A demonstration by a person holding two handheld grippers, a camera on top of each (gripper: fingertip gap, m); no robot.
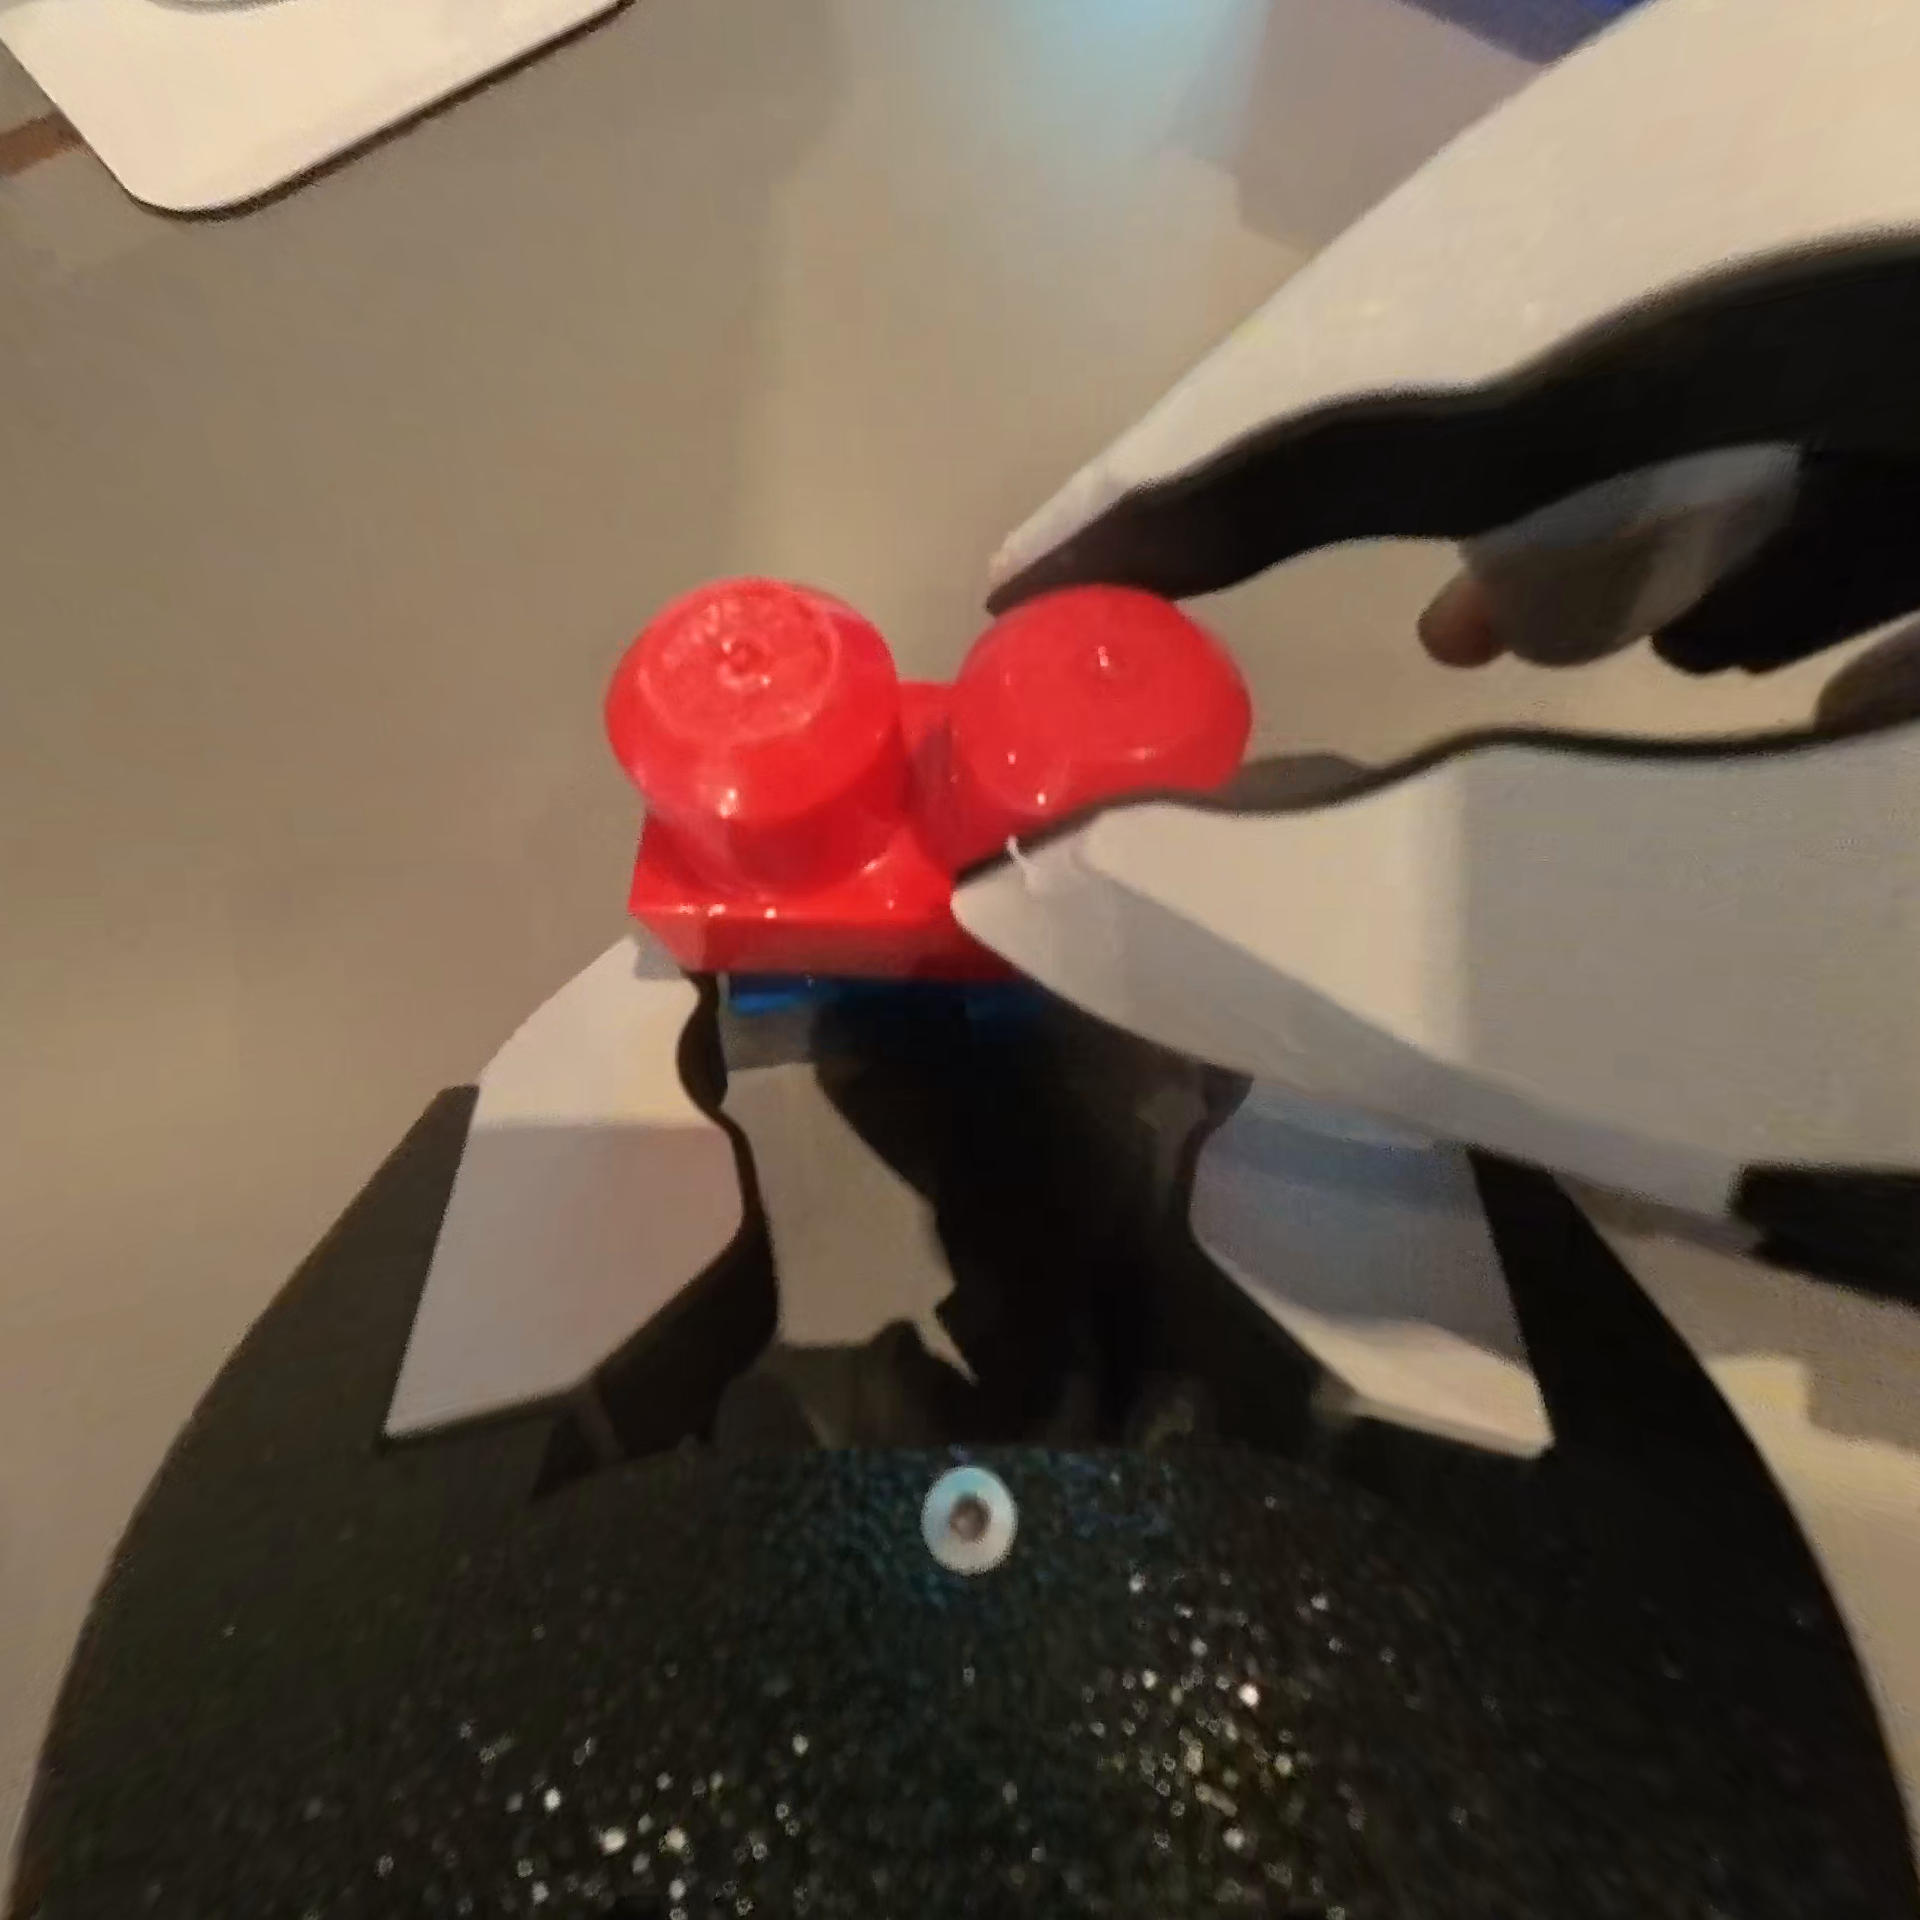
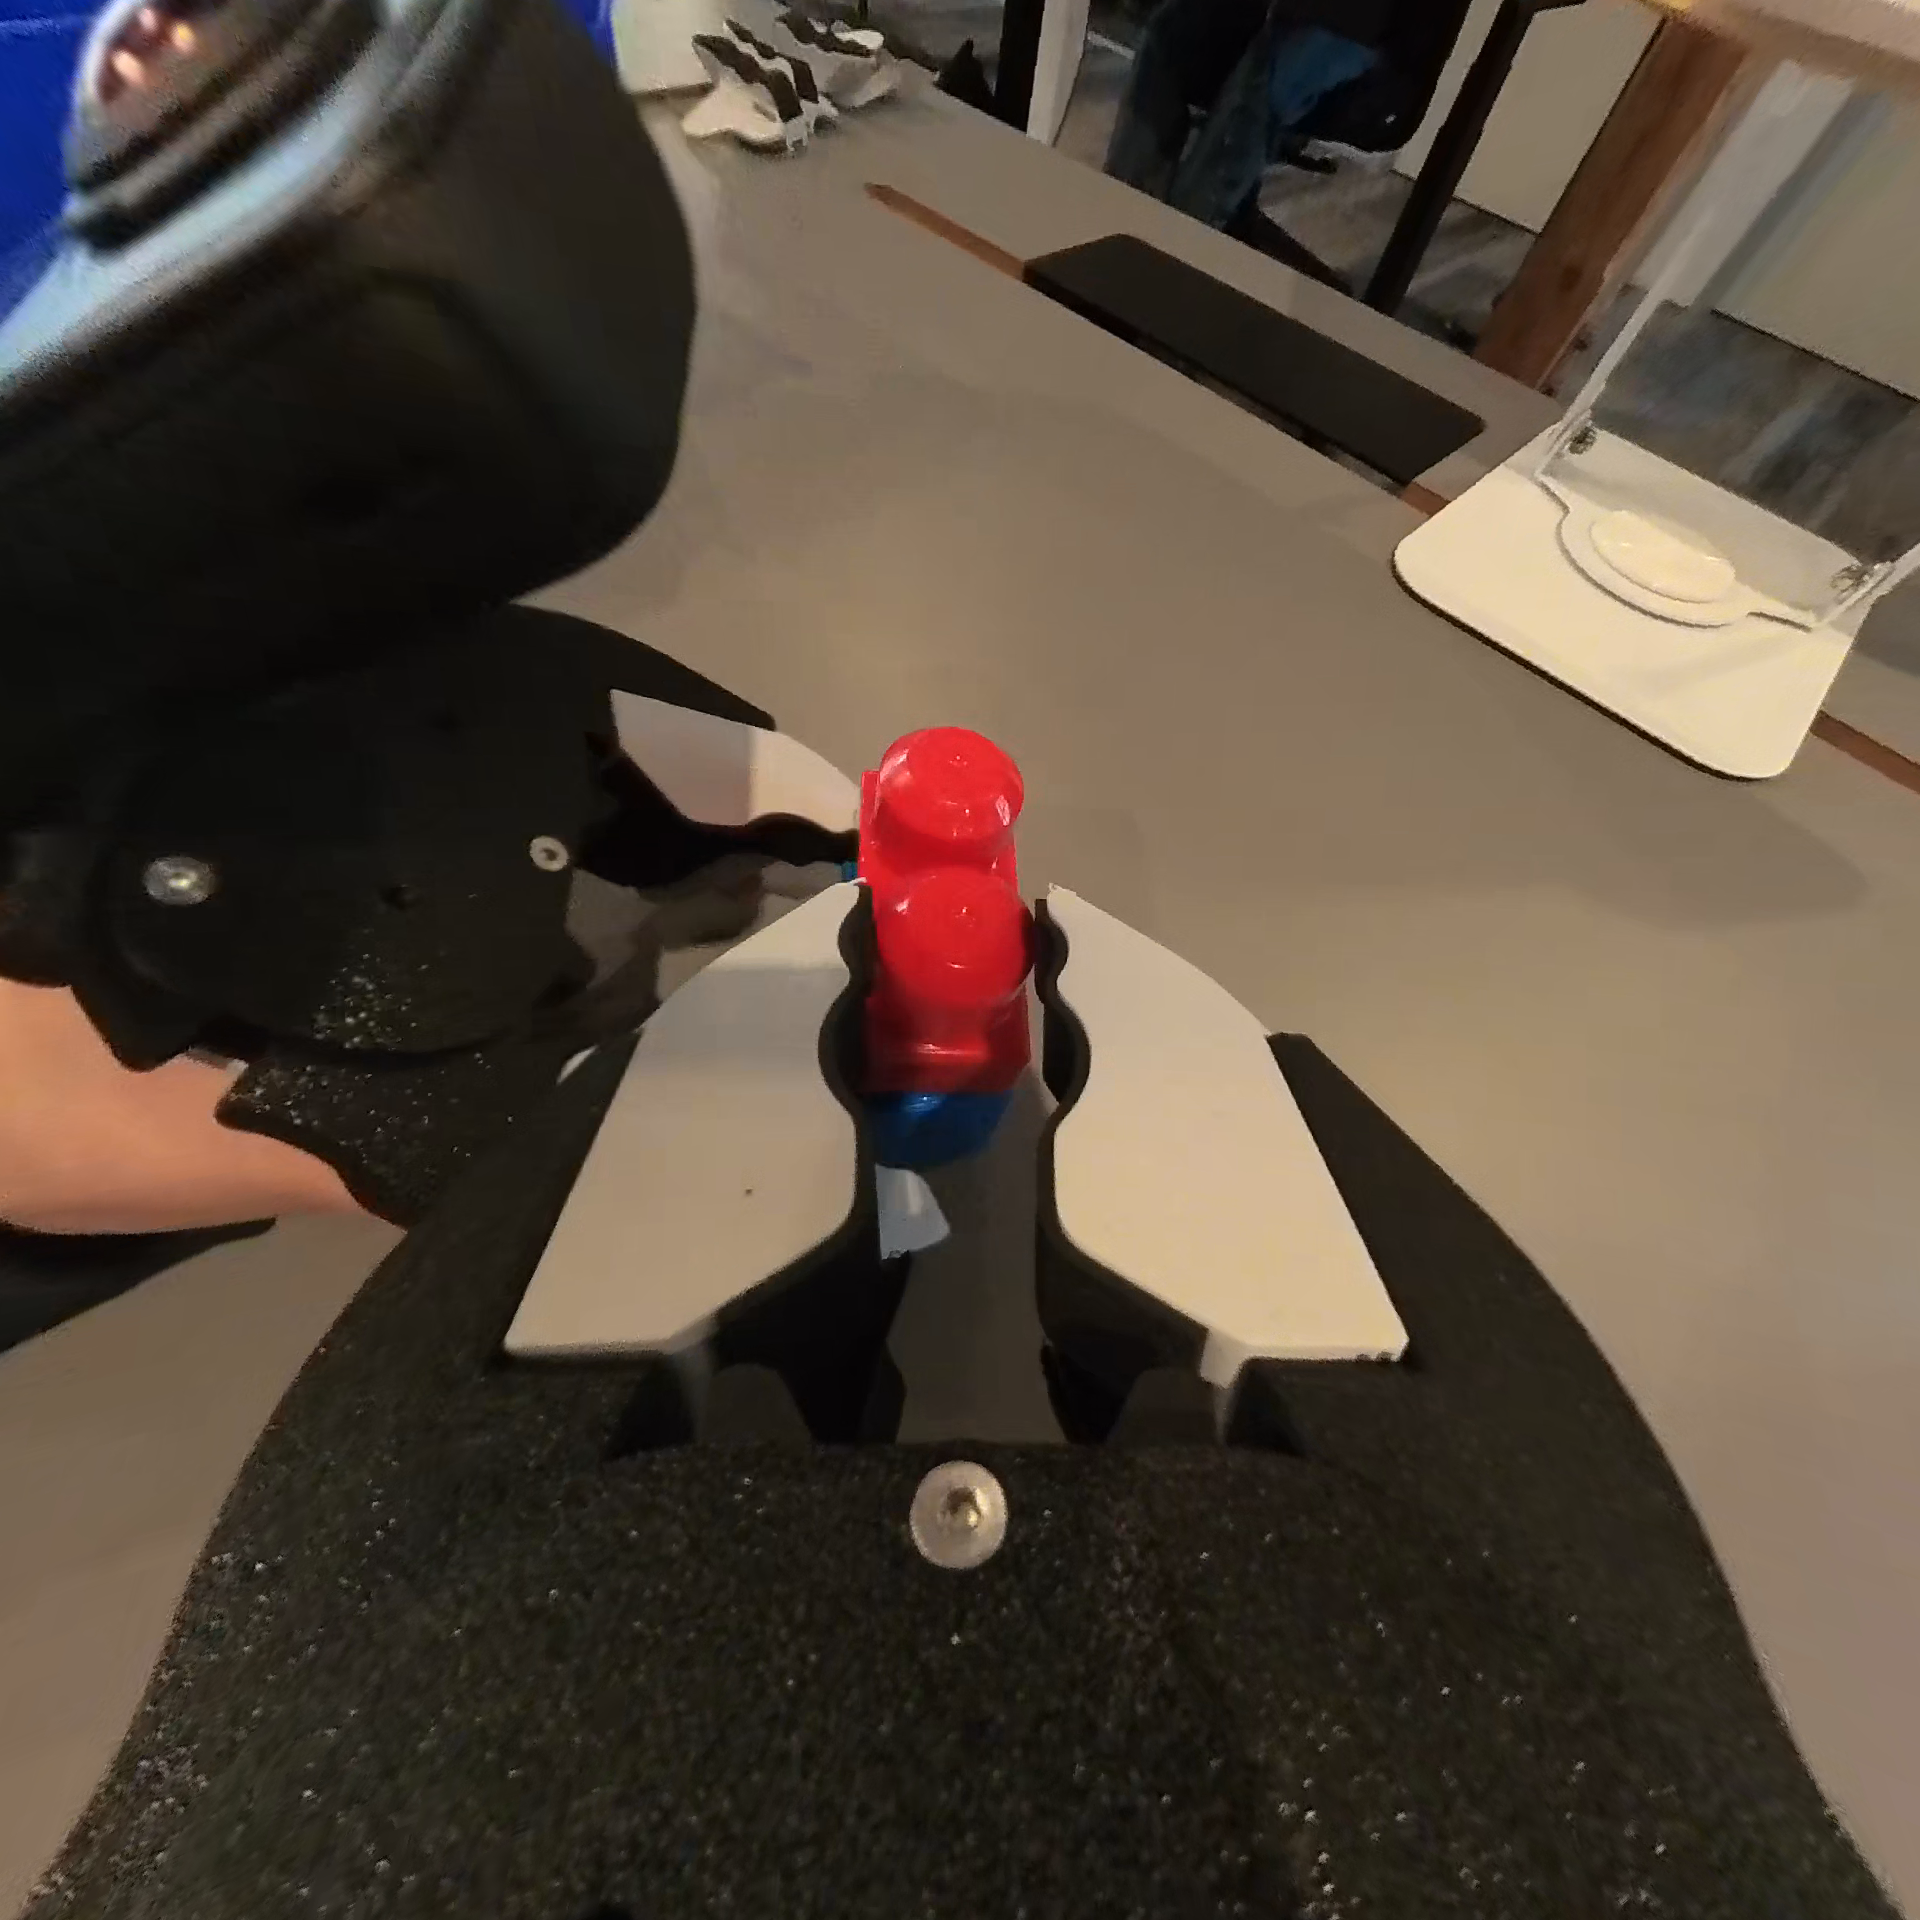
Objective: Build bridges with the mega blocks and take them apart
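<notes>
A red two-stud mega block [image 1: 831, 779] sits on top of a blue block [image 1: 831, 1003], both held above the grey table. My left gripper [image 1: 831, 997] is shut on the blue block from below; its right finger is hidden behind the other gripper. My right gripper [image 2: 945, 914] is shut on the red block [image 2: 945, 935], its white fingers [image 2: 1143, 1091] pressing on both sides of the near stud. The blue block [image 2: 935, 1122] shows just under the red one. The right gripper [image 1: 987, 748] comes in from the right in the left wrist view. The left gripper [image 2: 821, 831] comes in from the left in the right wrist view.
The grey table [image 2: 1143, 644] carries a white base plate with a clear stand [image 2: 1621, 623] at the right and a black pad [image 2: 1247, 343] behind it. Another white plate corner [image 1: 260, 94] shows at the top left. A hand [image 2: 104, 1122] holds the left gripper.
</notes>
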